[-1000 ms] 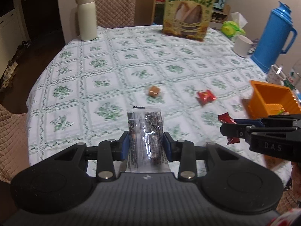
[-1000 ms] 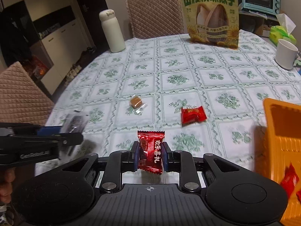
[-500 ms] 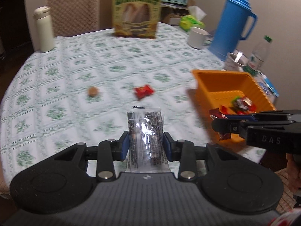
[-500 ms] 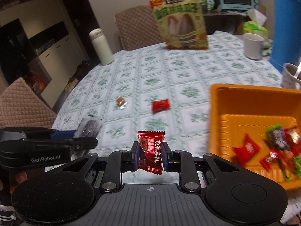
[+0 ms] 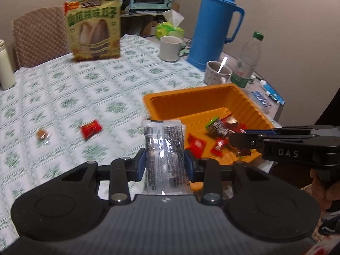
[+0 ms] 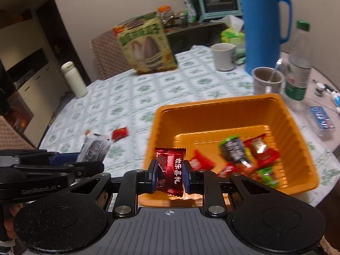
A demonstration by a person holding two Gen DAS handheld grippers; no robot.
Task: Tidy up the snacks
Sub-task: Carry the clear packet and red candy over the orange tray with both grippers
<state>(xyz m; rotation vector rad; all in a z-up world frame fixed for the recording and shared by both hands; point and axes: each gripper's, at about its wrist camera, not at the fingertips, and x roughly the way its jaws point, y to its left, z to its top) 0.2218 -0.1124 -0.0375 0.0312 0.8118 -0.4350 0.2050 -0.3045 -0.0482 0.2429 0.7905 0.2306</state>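
My left gripper (image 5: 165,163) is shut on a clear and black snack packet (image 5: 164,146), held upright just left of the orange bin (image 5: 250,104). My right gripper (image 6: 170,175) is shut on a dark red candy (image 6: 170,170), held over the near edge of the orange bin (image 6: 297,131). The bin holds several wrapped candies (image 6: 246,155). A red candy (image 5: 91,128) and a brown candy (image 5: 41,134) lie on the tablecloth to the left. The left gripper with its packet (image 6: 94,148) shows at the left of the right wrist view.
A large seed bag (image 5: 93,27), a white flask (image 5: 5,65), a white mug (image 5: 170,48), a blue thermos (image 5: 214,27), a cup with a spoon (image 5: 217,73) and a water bottle (image 5: 247,60) stand around the table. The table edge runs right of the bin.
Both grippers have swung right toward the orange bin, each still holding its snack. The bin now sits directly before them; the loose candies have fallen to the left.
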